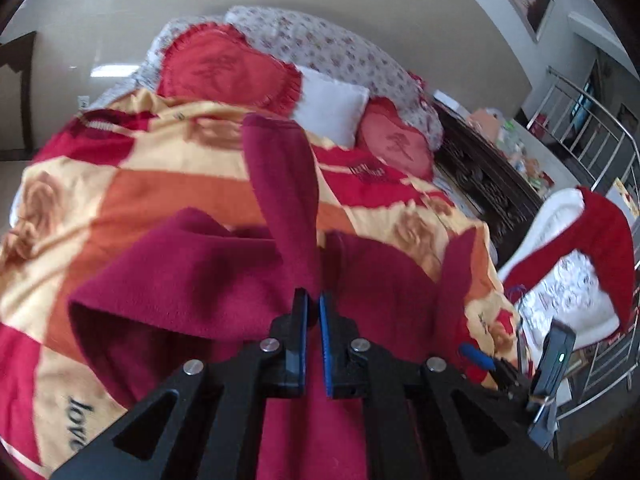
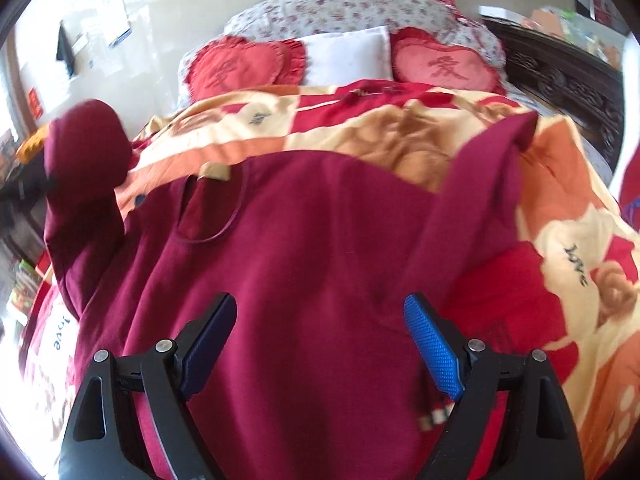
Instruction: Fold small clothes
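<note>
A maroon long-sleeved top lies spread on the bed, neckline to the left in the right wrist view. My left gripper is shut on one sleeve, which stands up out of the closed jaws above the garment's body. The right wrist view shows that same sleeve raised at the far left. The other sleeve lies bent upward at the right. My right gripper hovers open over the lower body of the top, with nothing between its fingers.
The bed is covered by a red, orange and cream blanket. Heart-shaped red cushions and a white pillow lie at its head. A dark carved headboard, a white and red chair and a metal railing stand to the right.
</note>
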`<action>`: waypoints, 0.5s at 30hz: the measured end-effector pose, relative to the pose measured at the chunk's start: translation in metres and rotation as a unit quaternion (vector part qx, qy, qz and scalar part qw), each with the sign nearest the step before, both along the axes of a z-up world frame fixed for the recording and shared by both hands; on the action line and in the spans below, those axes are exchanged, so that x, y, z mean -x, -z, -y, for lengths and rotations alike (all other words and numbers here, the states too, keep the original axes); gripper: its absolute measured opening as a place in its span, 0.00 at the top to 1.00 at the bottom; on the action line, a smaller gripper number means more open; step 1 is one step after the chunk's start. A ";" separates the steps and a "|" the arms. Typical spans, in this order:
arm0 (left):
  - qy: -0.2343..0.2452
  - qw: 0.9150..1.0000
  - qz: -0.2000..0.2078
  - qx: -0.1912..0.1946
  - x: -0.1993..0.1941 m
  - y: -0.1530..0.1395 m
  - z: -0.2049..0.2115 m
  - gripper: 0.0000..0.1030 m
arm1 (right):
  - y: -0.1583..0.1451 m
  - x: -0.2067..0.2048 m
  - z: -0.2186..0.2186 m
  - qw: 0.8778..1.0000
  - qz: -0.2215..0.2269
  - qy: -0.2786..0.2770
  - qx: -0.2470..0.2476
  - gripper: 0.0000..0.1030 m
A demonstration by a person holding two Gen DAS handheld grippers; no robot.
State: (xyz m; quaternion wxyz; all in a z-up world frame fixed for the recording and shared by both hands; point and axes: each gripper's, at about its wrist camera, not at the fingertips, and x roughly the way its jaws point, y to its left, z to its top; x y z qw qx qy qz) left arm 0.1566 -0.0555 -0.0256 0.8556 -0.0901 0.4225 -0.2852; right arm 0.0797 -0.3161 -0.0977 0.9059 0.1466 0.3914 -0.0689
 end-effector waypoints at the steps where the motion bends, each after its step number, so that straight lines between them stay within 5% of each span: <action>1: 0.015 1.000 -0.010 -0.013 0.007 0.014 0.017 0.94 | 0.000 0.002 0.005 1.000 0.000 0.006 -0.004 0.31; 4: 0.056 0.996 -0.044 -0.045 0.023 0.052 0.053 0.86 | 0.000 0.008 0.020 1.000 -0.001 0.023 -0.019 0.31; 6: 0.069 0.993 -0.060 -0.073 0.030 0.065 0.064 0.63 | -0.001 0.010 0.027 0.999 -0.001 0.025 -0.029 0.31; 7: 0.065 0.993 -0.062 -0.082 0.032 0.066 0.063 0.59 | -0.001 0.010 0.030 0.999 -0.001 0.023 -0.034 0.31; 11: 0.045 0.995 -0.030 -0.084 0.041 0.043 0.026 0.37 | 0.000 0.009 0.034 0.998 0.004 0.005 -0.055 0.31; 15: -0.026 0.987 0.028 -0.159 0.048 0.029 -0.023 0.26 | 0.003 -0.008 0.026 0.998 0.006 -0.028 -0.053 0.33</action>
